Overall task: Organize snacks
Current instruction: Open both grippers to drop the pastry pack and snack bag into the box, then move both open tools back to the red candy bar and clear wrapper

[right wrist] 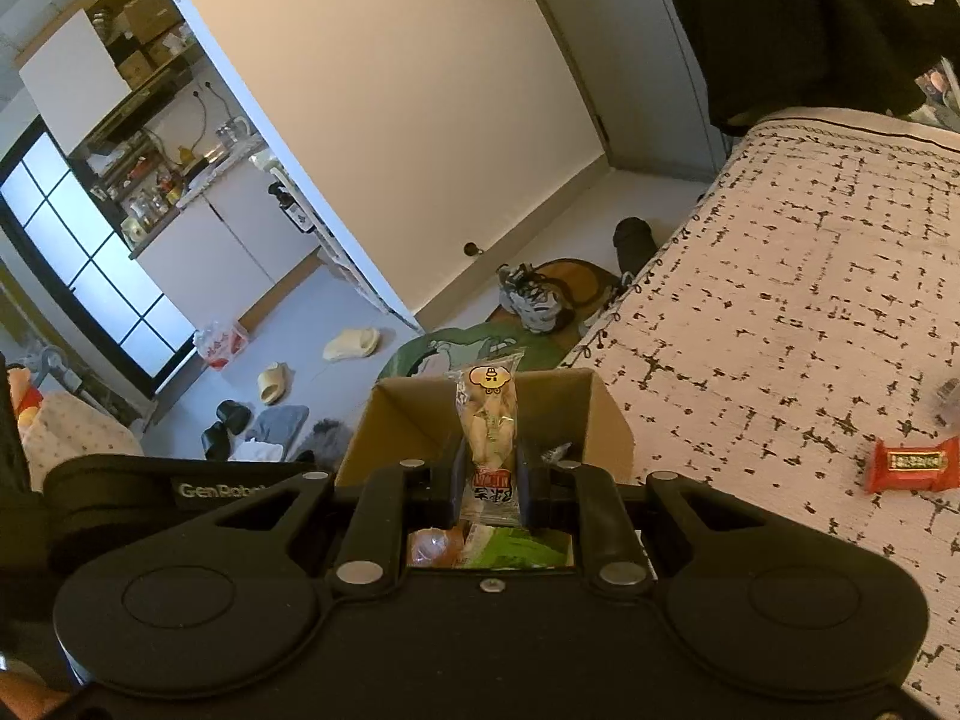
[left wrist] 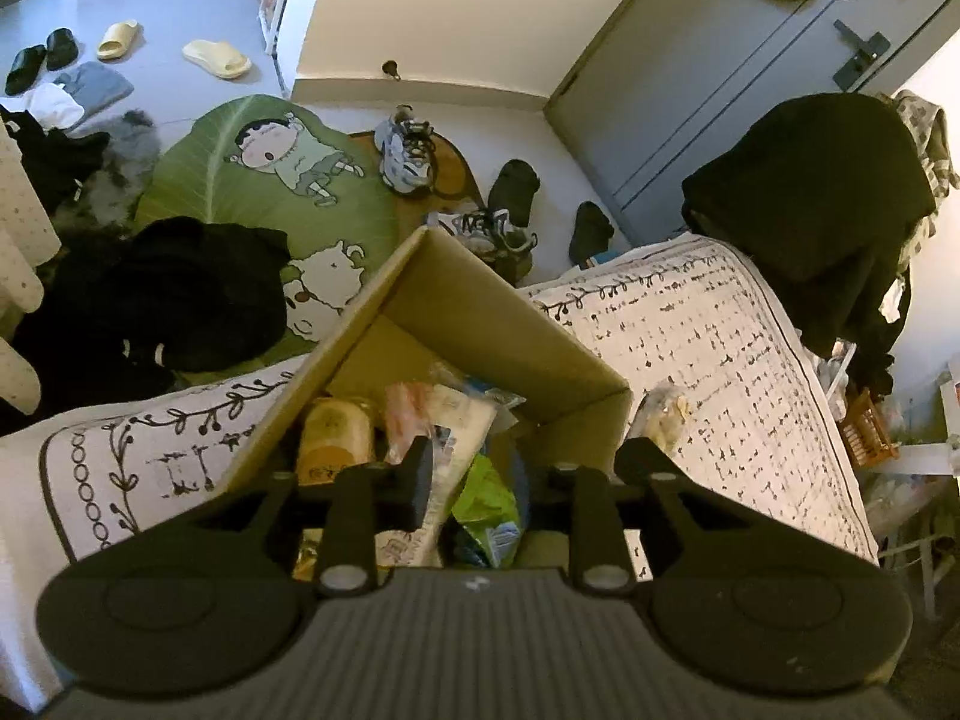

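Patterned bedspread (right wrist: 780, 300) underfoot, cluttered floor beyond, and your cardboard box (left wrist: 480, 312) sits on the cover with its flaps up. You're mid-delivery: your right gripper (right wrist: 489, 480) has its fingers pinched narrow on a clear snack packet (right wrist: 487, 420), cartoon sticker at the top, held upright right over the box's open mouth. Looks like the drop-in step to me.

Your left gripper (left wrist: 528, 468) hangs over the same box with its fingers spread wide, nothing between them. Below it the box already holds a pile: a yellow-orange pack (left wrist: 333, 438), a white wrapper (left wrist: 456, 420), a green bag (left wrist: 486, 498).

Next move, as I read it: lower the packet past the rim, then release so it lands on the pile, not on the edge.

Now, the views split the leftovers. Only the right wrist camera shows you the red snack bar (right wrist: 912, 465) lying on the cover well to the right of the box. Only the left wrist camera shows the small clear bag (left wrist: 663, 414) resting just beside the box's outer wall. Both probably want collecting. The left view also gives you the box's contents properly; the right view barely glimpses them under the fingers.
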A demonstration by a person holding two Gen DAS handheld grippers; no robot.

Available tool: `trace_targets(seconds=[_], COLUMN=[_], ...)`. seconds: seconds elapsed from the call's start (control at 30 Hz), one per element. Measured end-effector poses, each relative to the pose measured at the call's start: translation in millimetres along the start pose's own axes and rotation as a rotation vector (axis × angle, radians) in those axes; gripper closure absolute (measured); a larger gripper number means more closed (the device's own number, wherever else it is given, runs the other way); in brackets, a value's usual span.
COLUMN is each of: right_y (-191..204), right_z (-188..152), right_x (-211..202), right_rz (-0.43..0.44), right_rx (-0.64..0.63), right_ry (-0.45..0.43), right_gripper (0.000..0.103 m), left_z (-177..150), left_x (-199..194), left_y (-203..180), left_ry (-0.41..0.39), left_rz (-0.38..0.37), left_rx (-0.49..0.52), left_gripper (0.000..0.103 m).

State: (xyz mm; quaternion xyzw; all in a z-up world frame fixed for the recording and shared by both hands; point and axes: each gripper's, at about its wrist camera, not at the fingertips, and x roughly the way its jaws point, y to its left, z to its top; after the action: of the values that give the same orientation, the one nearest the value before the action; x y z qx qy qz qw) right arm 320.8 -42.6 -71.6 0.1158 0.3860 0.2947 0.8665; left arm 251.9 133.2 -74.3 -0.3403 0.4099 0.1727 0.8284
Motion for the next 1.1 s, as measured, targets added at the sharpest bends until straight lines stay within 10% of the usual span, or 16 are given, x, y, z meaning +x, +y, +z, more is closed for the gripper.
trace_targets(seconds=[0.3, 0.47, 1.1], right_y=[2, 4, -42], right_z=[-2, 1, 17], right_x=[-11, -31, -125], right_rz=[0.001, -0.030, -0.139], right_rx=[0.005, -0.003, 0.012], right_ry=[-0.037, -0.049, -0.160], right_gripper=[0.067, 0.059, 0.006], left_z=[-4, -8, -41], left_x=[-24, -43, -89], left_y=[6, 1, -37], left_ry=[-0.011, -0.059, -0.099], left_rz=[0.009, 0.031, -0.013], left_rx=[-0.012, 0.016, 0.142], left_gripper=[0.058, 0.021, 0.001])
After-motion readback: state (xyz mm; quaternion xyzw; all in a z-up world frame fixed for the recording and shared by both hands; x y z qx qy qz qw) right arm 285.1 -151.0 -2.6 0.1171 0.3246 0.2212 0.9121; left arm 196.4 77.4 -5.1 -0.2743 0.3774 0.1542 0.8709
